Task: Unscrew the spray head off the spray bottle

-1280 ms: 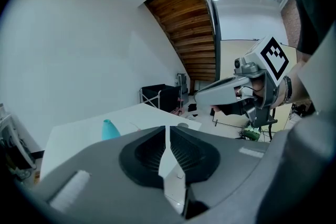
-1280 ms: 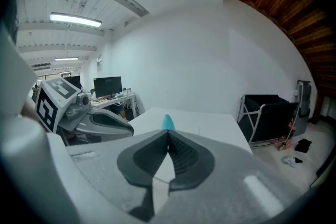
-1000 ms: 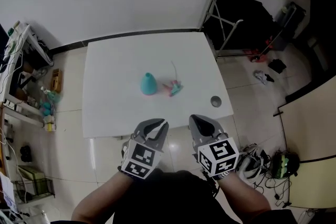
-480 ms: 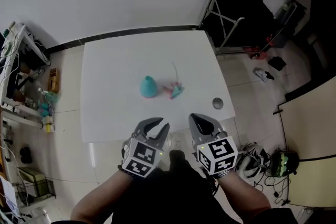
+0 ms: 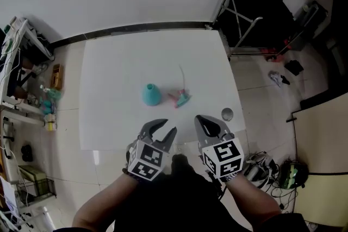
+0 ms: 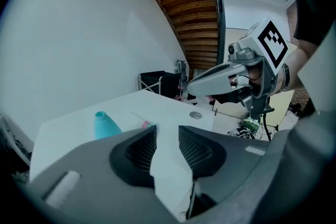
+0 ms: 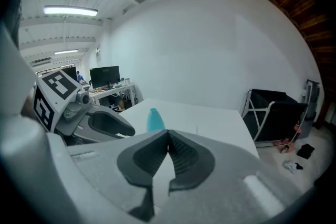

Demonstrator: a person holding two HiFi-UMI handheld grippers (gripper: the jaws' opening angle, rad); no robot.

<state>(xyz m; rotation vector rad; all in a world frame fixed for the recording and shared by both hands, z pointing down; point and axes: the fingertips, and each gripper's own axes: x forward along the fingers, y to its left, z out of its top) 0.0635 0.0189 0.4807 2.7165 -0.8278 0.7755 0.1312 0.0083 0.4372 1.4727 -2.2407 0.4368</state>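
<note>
A teal bottle (image 5: 151, 94) stands upright in the middle of the white table (image 5: 119, 68), its neck bare. The pink and teal spray head (image 5: 180, 98) lies just right of it, its thin tube (image 5: 181, 77) stretching away. My left gripper (image 5: 162, 130) hovers at the table's near edge, its jaws opening with nothing between them. My right gripper (image 5: 204, 125) is beside it, shut and empty. The bottle (image 6: 105, 124) also shows in the left gripper view, and beyond the closed jaws as the bottle (image 7: 154, 119) in the right gripper view.
A small round silver cap (image 5: 227, 114) lies near the table's right front corner. A black folding stand (image 5: 255, 13) is off the far right corner. Cluttered shelves (image 5: 24, 84) line the left side; cables and bits lie on the floor at right.
Both grippers have come forward over the table's near edge. The left gripper's jaws have parted; the right stays shut. Bottle and spray head have not moved.
</note>
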